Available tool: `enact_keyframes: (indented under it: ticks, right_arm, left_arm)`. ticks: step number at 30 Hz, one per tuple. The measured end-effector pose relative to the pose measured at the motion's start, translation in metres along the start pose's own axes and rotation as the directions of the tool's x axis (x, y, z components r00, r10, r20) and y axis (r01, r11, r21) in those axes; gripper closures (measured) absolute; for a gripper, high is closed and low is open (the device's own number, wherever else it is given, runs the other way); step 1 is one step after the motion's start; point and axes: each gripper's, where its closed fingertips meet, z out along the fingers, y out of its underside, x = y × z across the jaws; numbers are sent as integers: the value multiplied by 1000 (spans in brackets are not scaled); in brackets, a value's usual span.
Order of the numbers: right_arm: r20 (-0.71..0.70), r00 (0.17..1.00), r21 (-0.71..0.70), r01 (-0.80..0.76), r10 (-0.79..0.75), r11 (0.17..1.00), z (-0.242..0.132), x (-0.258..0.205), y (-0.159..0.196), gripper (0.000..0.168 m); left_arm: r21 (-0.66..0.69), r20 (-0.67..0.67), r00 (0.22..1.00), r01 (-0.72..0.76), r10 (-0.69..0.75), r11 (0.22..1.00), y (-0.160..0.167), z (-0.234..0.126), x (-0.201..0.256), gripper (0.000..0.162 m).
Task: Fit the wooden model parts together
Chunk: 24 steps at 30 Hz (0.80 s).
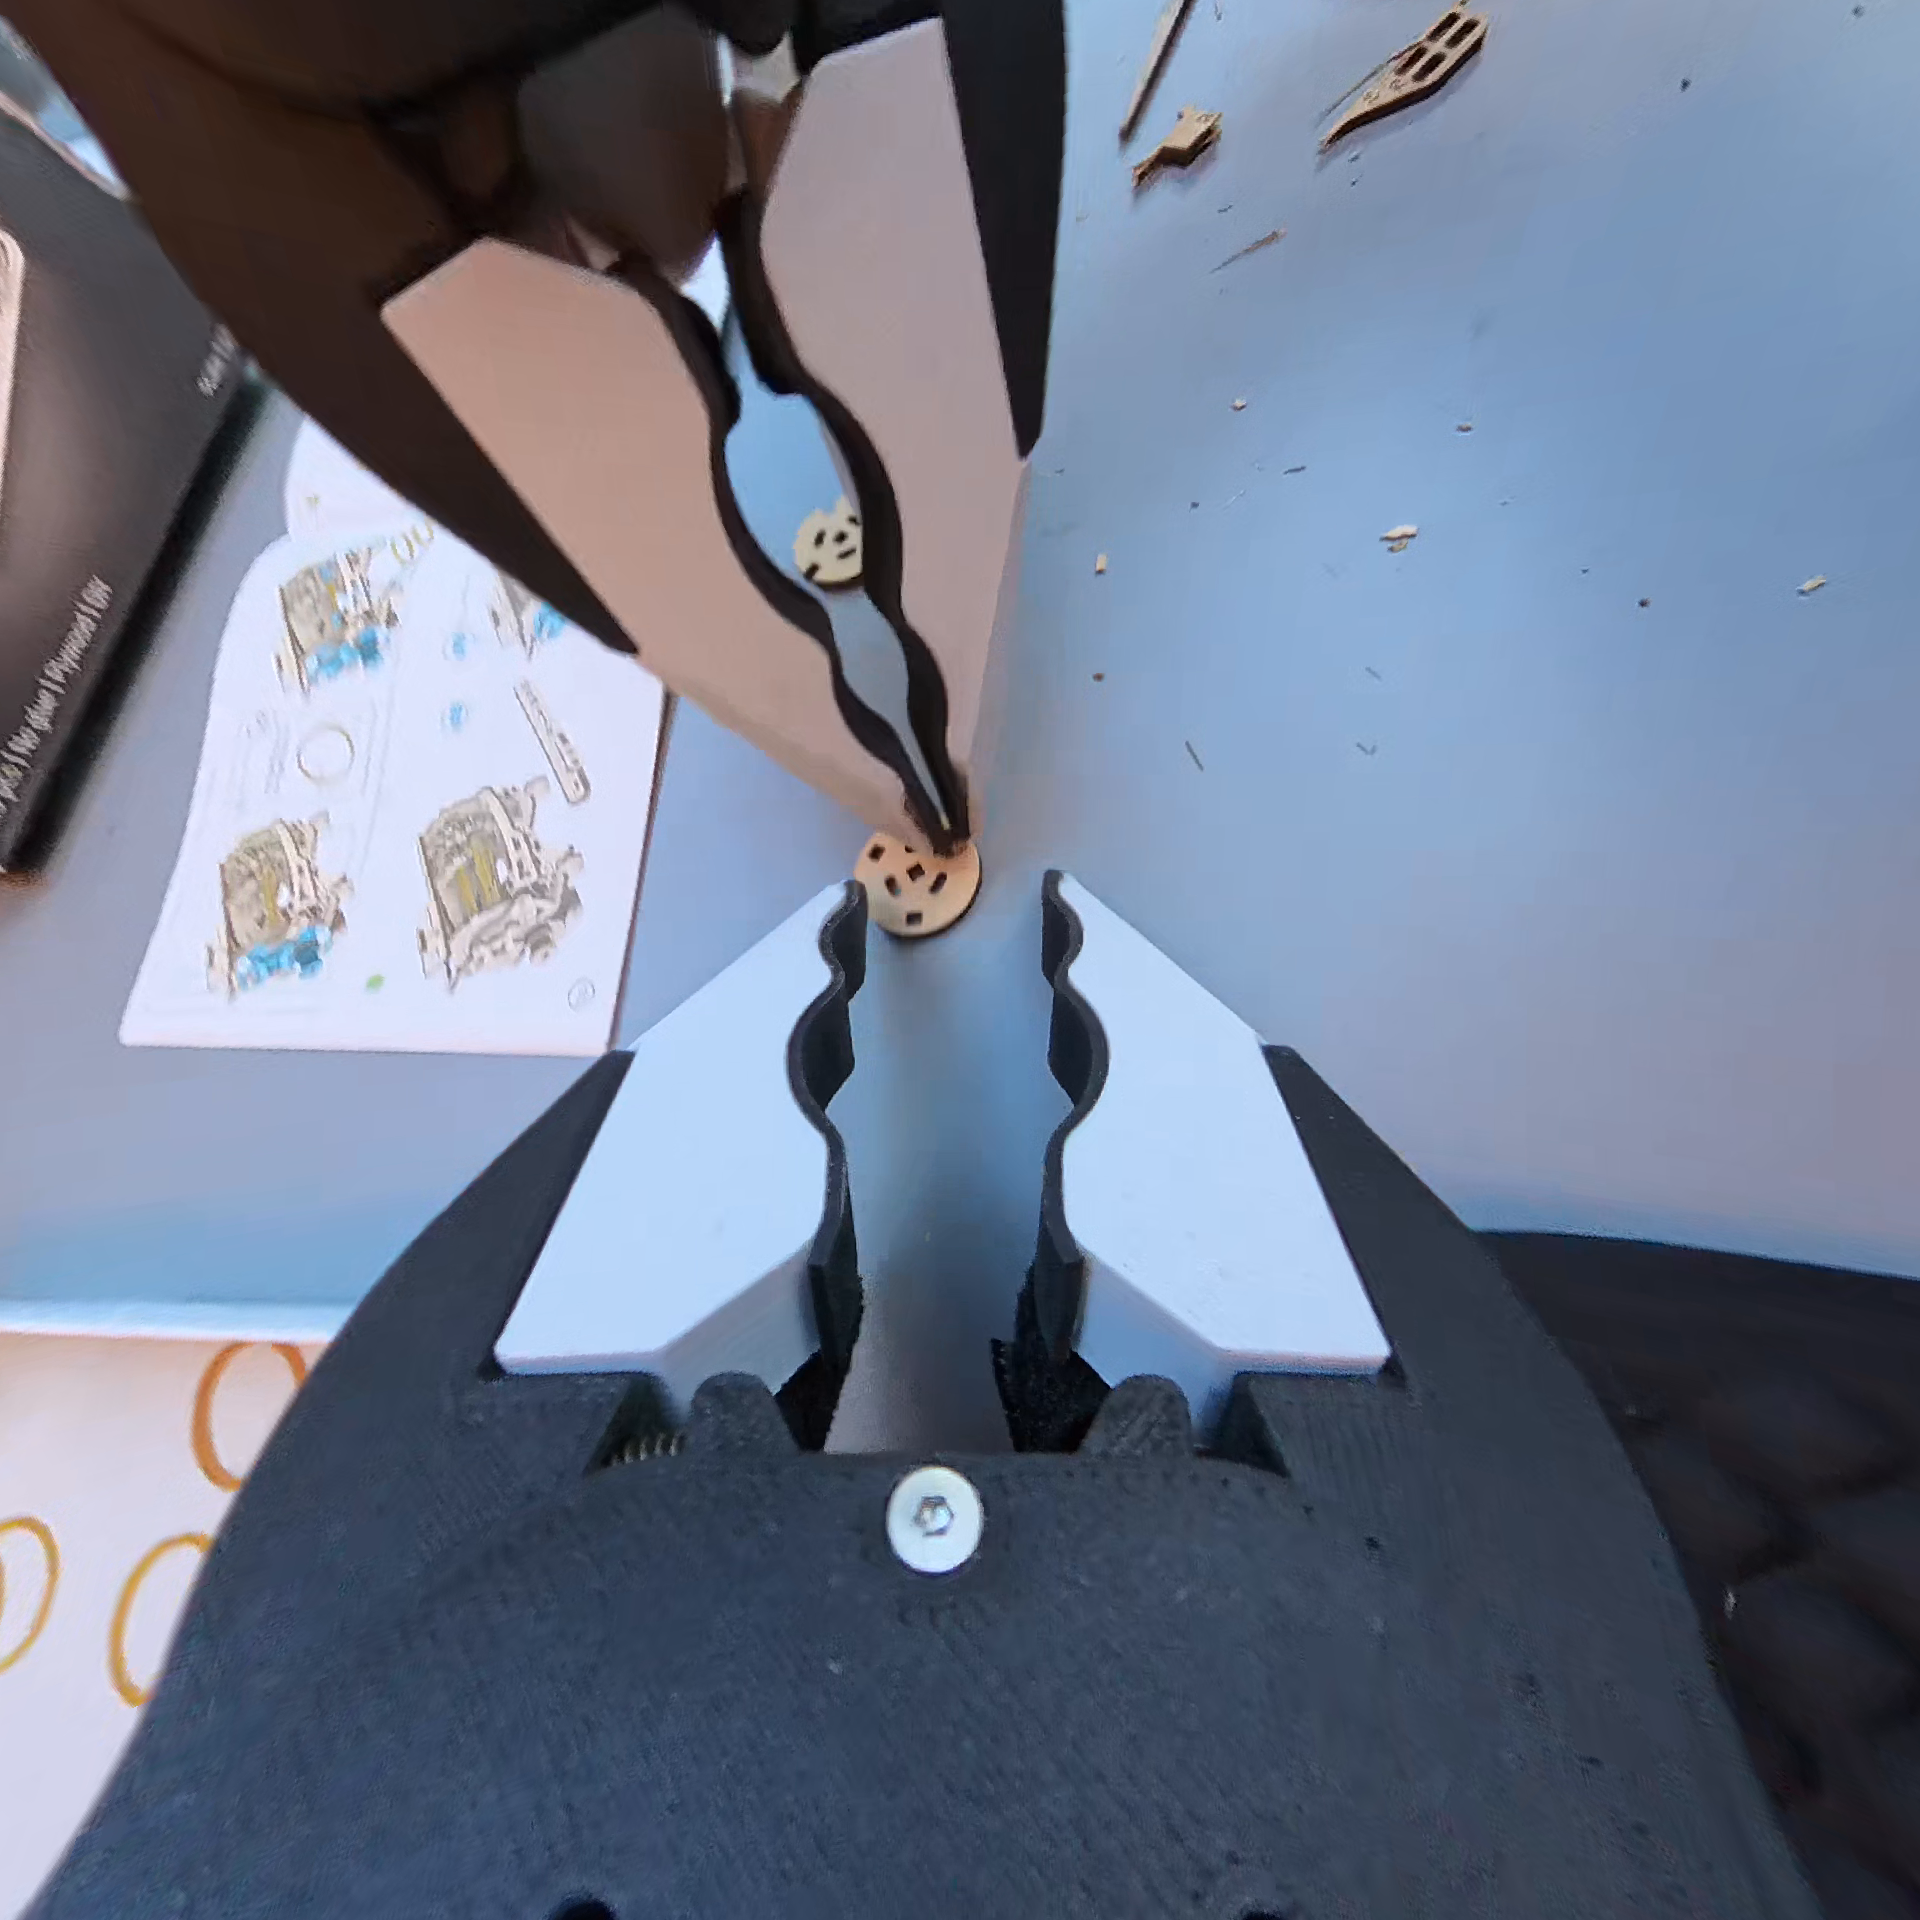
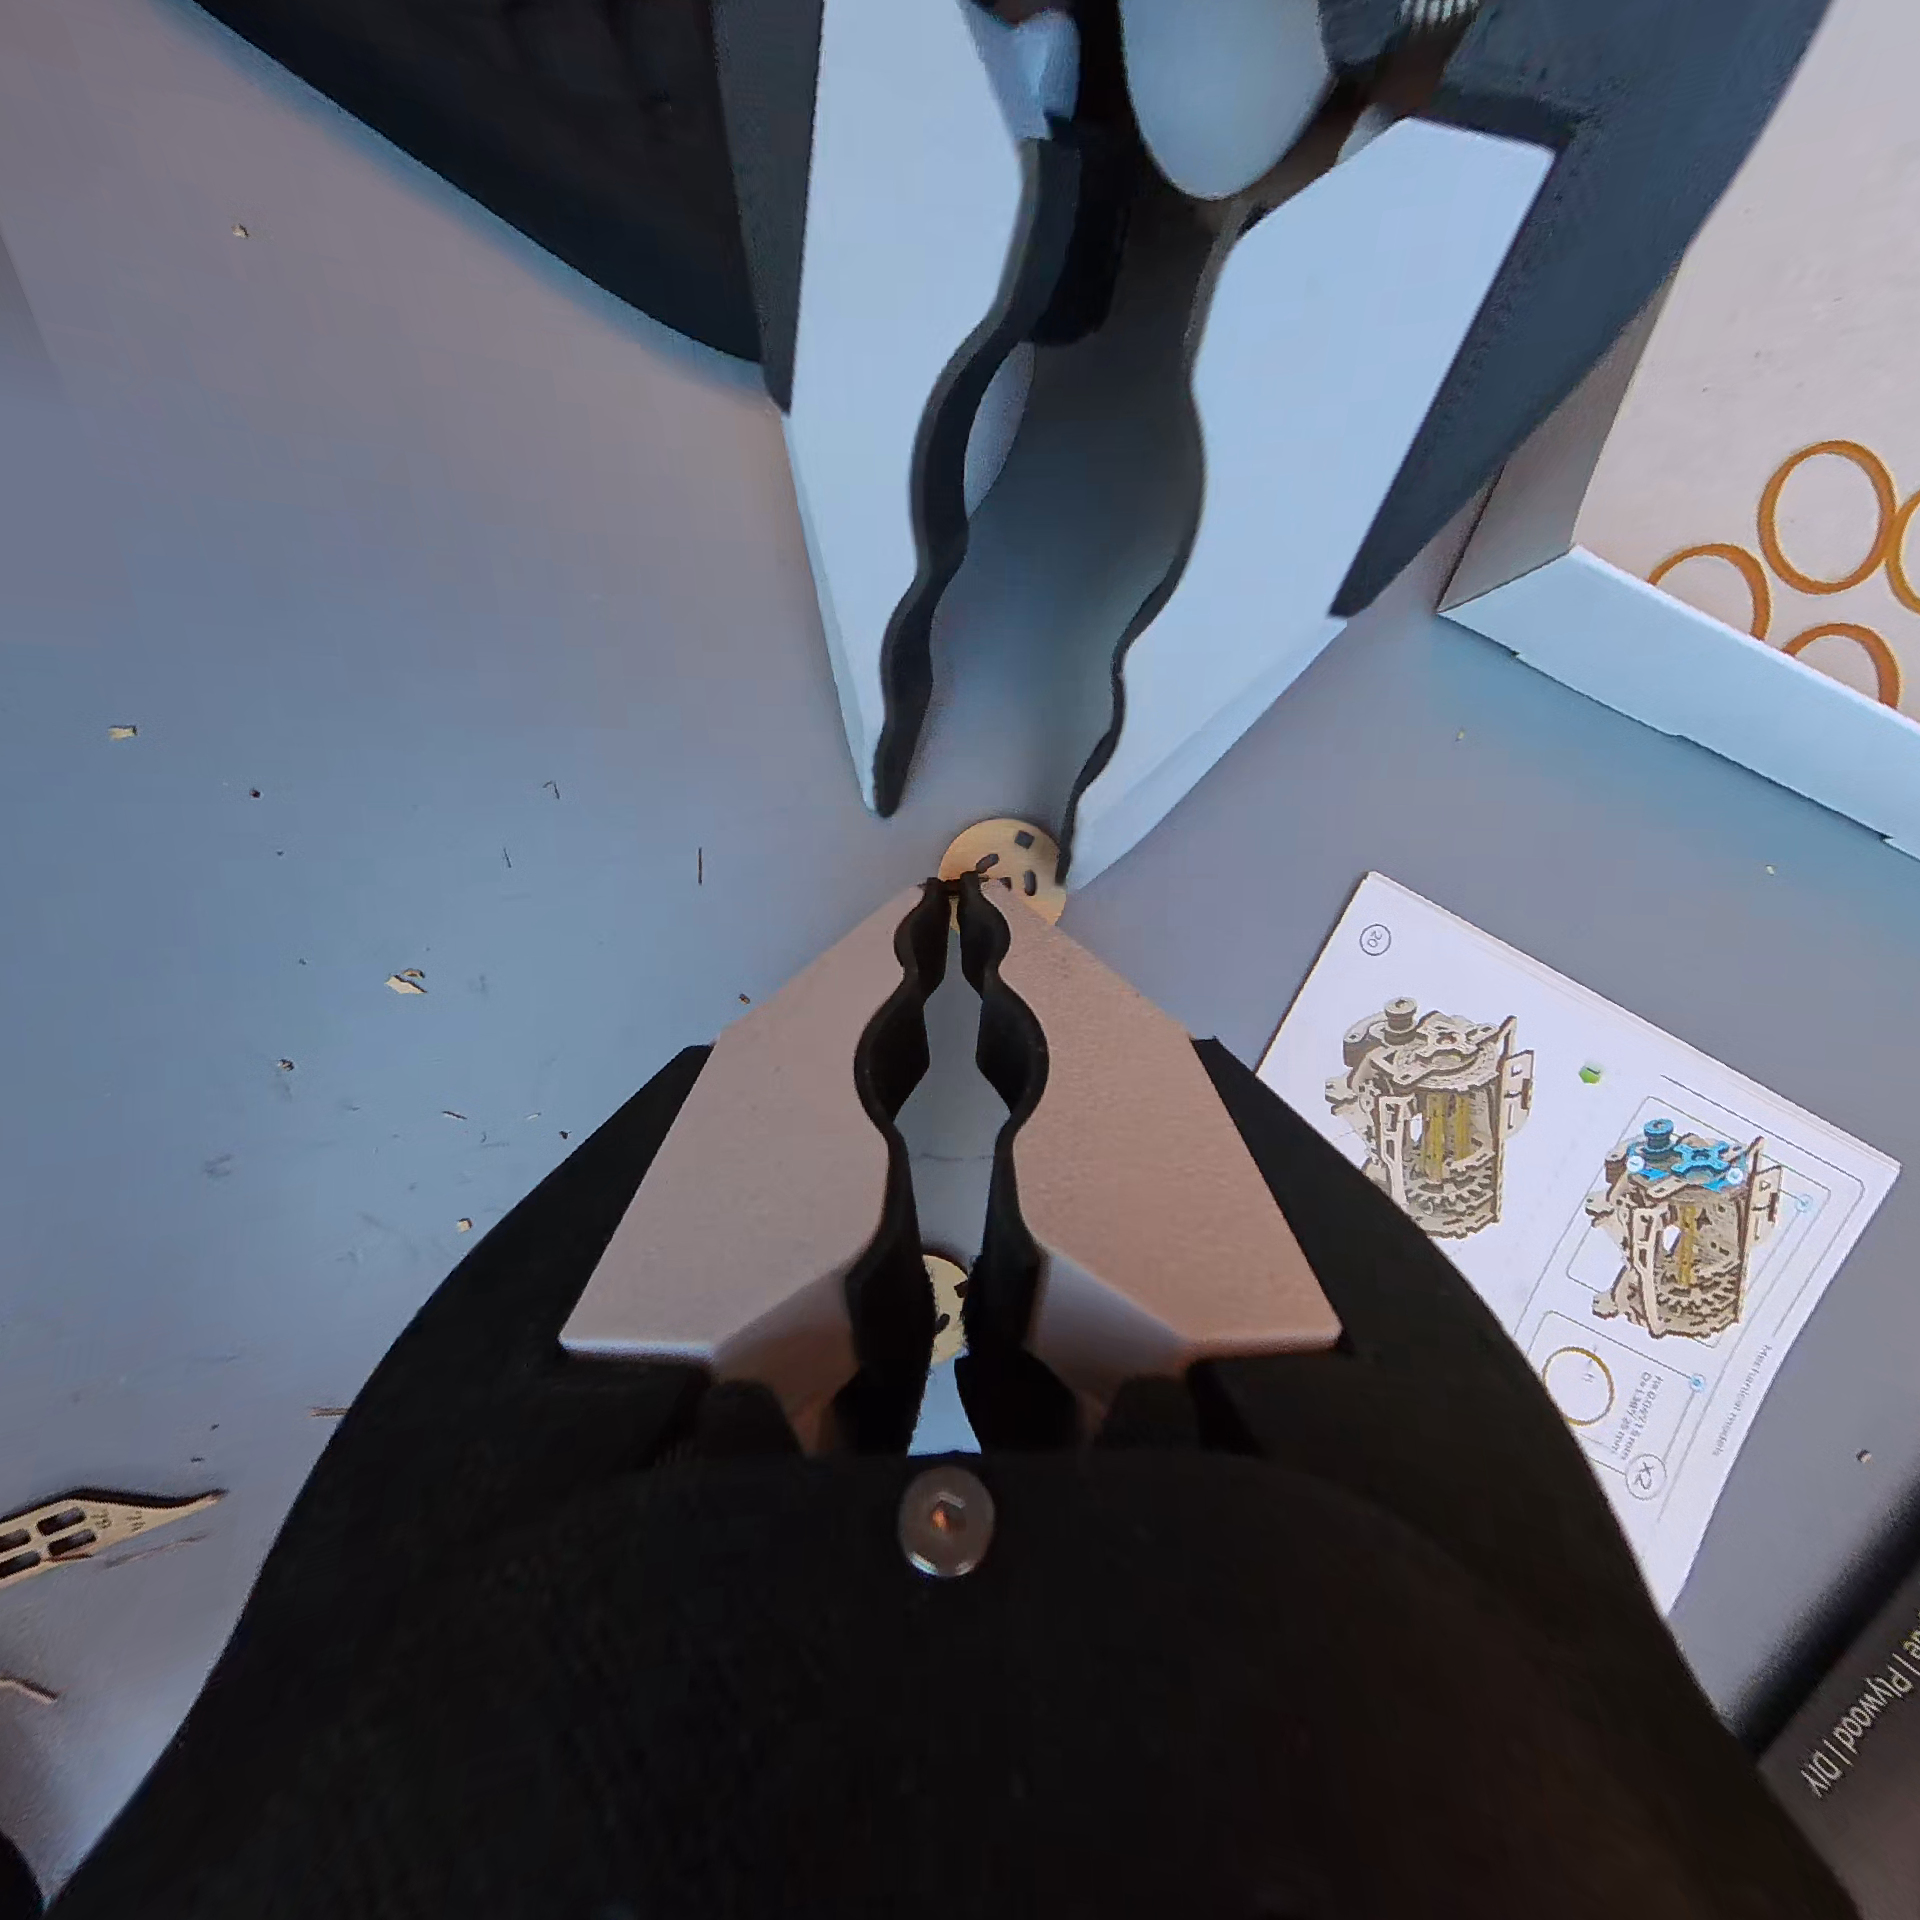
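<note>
Wooden disc [image 1: 917, 888] lies at the frame's centre; right gripper [image 1: 940, 821], from 11 o'clock, presses closed tips onto it; left gripper [image 1: 951, 899] gapes, empty, at 6.

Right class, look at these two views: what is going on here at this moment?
A person works two hand-held tools over a grey table. The right tool, closed at its tips, presses on the edge of a small round wooden disc with holes. The left tool is open just before the disc, holding nothing. A second disc lies beyond, an instruction sheet beside, wooden offcuts scattered.
</note>
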Motion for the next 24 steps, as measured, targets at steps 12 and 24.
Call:
enact_keyframes:
  ticks: [12, 24]
  right_arm:
    - [-3, 1000, -86, 9, -9, 996, -1, 1, 2, 159]
    - [28, 999, -126, 43, -40, 991, -2, 0, -4, 168]
  left_arm:
    - [-2, 3, 1000, -13, 13, 1000, -1, 3, 3, 156]
    - [-6, 28, 1000, -13, 13, 1000, 0, 3, 1, 160]
